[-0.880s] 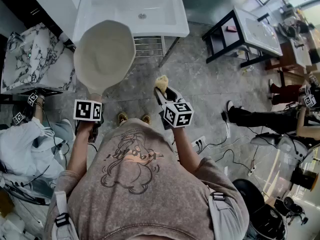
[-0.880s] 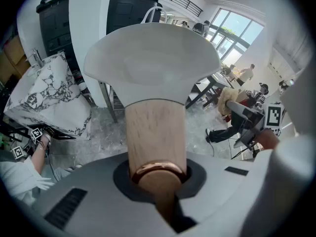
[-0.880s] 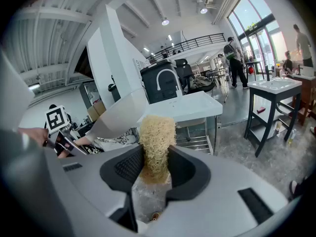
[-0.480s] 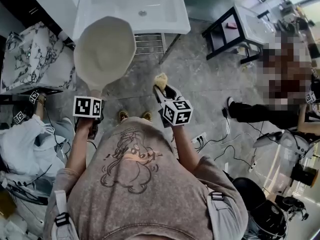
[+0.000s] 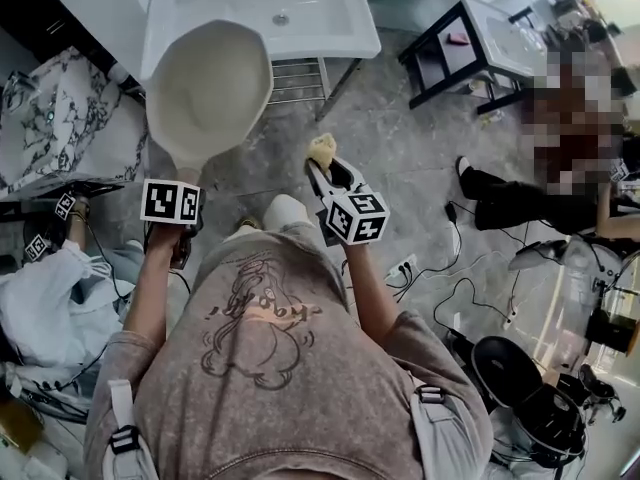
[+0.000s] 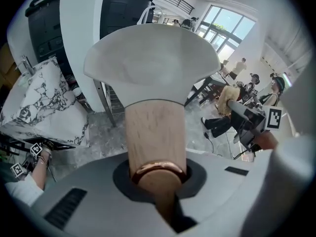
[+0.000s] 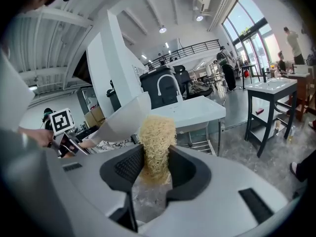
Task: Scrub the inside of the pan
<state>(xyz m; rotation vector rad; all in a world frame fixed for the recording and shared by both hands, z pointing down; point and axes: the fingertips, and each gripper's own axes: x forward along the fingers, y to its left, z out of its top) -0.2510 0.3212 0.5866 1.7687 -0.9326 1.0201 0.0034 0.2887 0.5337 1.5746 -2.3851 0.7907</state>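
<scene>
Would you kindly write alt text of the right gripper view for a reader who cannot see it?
The right gripper has its jaws shut on a pale yellow fibrous scrubber; beyond it are a cream round pan and a white rectangular sink.

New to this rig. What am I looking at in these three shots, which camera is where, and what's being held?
No robot here: a person holds a hand-held claw in each hand. The head view comes from a camera on the person's head, looking steeply down at the grey floor. The other two come from cameras riding on each claw, looking along its jaws. The left claw is closed on the wooden handle of a pale pan, held in the air in front of a white washbasin. The right claw grips a yellowish fibrous scrubber, which is apart from the pan. The cubes with square markers are part of the claws.
</scene>
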